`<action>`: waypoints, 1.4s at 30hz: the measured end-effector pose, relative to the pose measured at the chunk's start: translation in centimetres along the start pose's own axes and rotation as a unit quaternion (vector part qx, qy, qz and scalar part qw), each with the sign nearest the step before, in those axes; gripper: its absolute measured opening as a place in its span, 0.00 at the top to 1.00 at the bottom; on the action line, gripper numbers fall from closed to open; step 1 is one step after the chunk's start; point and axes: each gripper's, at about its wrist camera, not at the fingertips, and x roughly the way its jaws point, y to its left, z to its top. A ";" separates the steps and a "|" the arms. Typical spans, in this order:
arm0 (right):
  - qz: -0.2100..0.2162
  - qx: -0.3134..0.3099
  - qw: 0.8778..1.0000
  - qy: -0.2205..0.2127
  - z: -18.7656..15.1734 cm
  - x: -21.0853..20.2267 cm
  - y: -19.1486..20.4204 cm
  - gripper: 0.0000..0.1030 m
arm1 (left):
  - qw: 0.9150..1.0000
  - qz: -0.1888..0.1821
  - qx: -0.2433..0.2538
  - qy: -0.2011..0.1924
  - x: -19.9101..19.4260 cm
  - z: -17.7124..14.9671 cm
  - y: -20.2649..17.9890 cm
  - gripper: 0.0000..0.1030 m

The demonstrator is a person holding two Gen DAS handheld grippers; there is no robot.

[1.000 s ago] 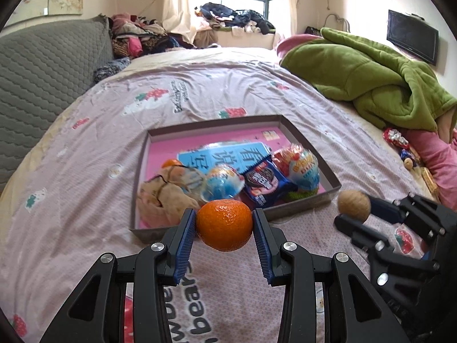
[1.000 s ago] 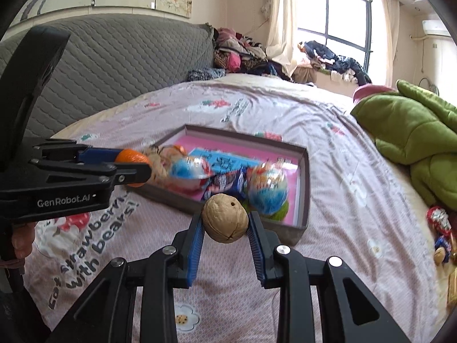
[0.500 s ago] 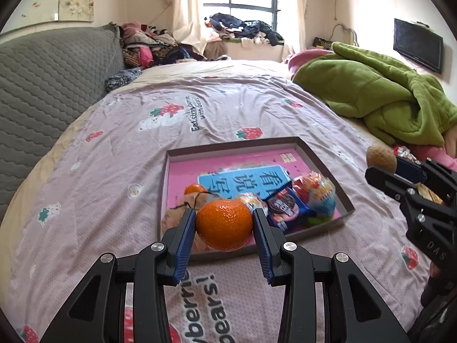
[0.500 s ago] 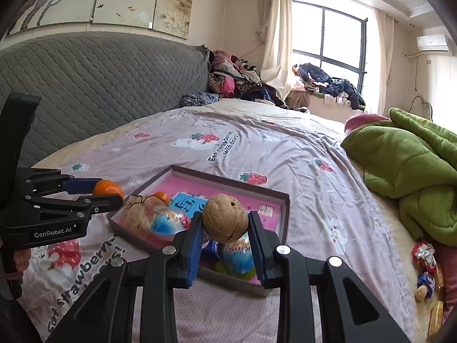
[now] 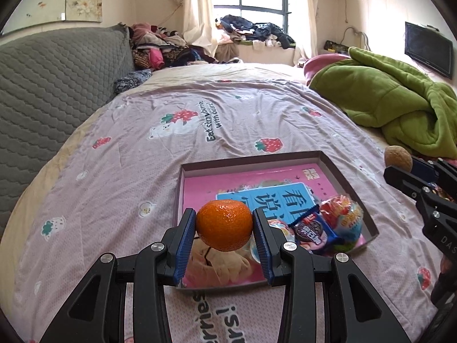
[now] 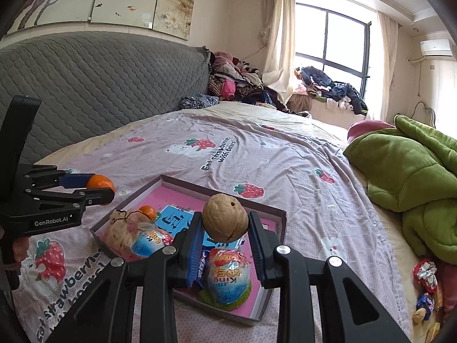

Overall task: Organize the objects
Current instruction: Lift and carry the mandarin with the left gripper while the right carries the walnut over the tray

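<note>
My left gripper [image 5: 224, 230] is shut on an orange mandarin [image 5: 224, 224], held in the air above the near left part of a shallow box [image 5: 337, 168]. My right gripper [image 6: 224, 224] is shut on a brown walnut [image 6: 224, 217] above the same box [image 6: 278, 214]. In the box lie a pink and blue booklet [image 5: 271, 188], wrapped toy eggs [image 6: 227, 274], a dark snack packet [image 5: 310, 230], a beige pouch [image 6: 120, 228] and a second small mandarin [image 6: 147, 211]. In the right wrist view the left gripper [image 6: 98, 190] shows at the left with its mandarin [image 6: 100, 183].
The box sits on a bed with a lilac strawberry-print sheet [image 5: 171, 131]. A green quilt [image 5: 394, 105] is heaped at the right, a grey quilted headboard [image 6: 100, 85] runs along the left. Loose wrapped sweets [image 6: 425, 274] lie at the bed's right side. Clothes pile by the window.
Both grippers have risen and drawn back from the box with the mandarin and the walnut still held. The box now sits lower and closer under the fingers in both views.
</note>
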 end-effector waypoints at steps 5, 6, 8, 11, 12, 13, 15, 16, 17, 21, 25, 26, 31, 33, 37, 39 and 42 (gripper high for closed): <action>-0.006 0.000 1.000 0.007 -0.1 1.2 -0.6 0.69 | 1.000 0.010 0.002 0.008 2.0 -0.1 0.3 0.60; -0.007 0.000 1.000 0.009 -0.1 1.5 -0.7 0.69 | 1.000 0.012 0.002 0.009 2.3 -0.2 0.3 0.60; -0.013 0.000 1.000 0.015 -0.2 2.2 -1.1 0.69 | 1.000 0.013 0.002 0.013 3.0 -0.4 0.4 0.60; -0.020 0.001 0.999 0.028 -0.6 3.5 -1.7 0.69 | 1.000 0.017 0.002 0.018 4.0 -0.9 0.5 0.60; -0.021 0.001 0.999 0.032 -0.7 4.0 -1.8 0.69 | 1.000 0.018 0.004 0.020 4.4 -1.0 0.4 0.60; -0.025 0.000 0.999 0.038 -0.9 4.6 -2.0 0.69 | 1.000 0.018 0.005 0.020 4.6 -1.1 0.4 0.60; -0.028 0.002 0.999 0.046 -1.2 5.7 -2.4 0.69 | 1.000 0.017 0.008 0.024 5.2 -1.3 0.4 0.60; -0.030 0.003 0.998 0.049 -1.3 6.1 -2.6 0.69 | 0.999 0.017 0.008 0.025 5.5 -1.4 0.4 0.60; -0.030 0.005 0.998 0.053 -1.3 6.7 -2.8 0.69 | 0.999 0.017 0.008 0.028 5.8 -1.4 0.4 0.60; -0.035 0.011 0.998 0.060 -1.6 8.3 -3.3 0.69 | 0.999 0.017 0.007 0.032 6.9 -1.4 0.5 0.60; -0.034 0.023 0.997 0.069 -1.8 9.9 -4.0 0.69 | 0.999 0.017 0.006 0.034 7.9 -1.1 0.6 0.60; -0.033 0.026 0.997 0.069 -1.8 10.2 -4.2 0.69 | 0.999 0.016 0.007 0.034 8.1 -1.0 0.5 0.60; -0.021 0.031 0.996 0.075 -1.7 11.8 -4.6 0.69 | 0.999 0.013 0.009 0.035 9.6 -0.3 0.2 0.60; -0.016 0.029 0.996 0.081 -1.7 12.5 -4.6 0.69 | 0.999 0.008 0.006 0.039 10.4 0.0 0.1 0.60; -0.013 0.029 0.995 0.099 -2.1 14.1 -4.6 0.69 | 0.999 0.002 0.014 0.041 11.4 0.4 -0.7 0.60; -0.009 0.029 0.994 0.110 -2.4 14.8 -4.6 0.69 | 0.999 0.003 0.023 0.043 12.0 0.7 -1.3 0.60; -0.008 0.025 0.991 0.128 -3.0 15.8 -4.6 0.69 | 0.998 -0.002 0.025 0.049 13.0 1.1 -1.8 0.60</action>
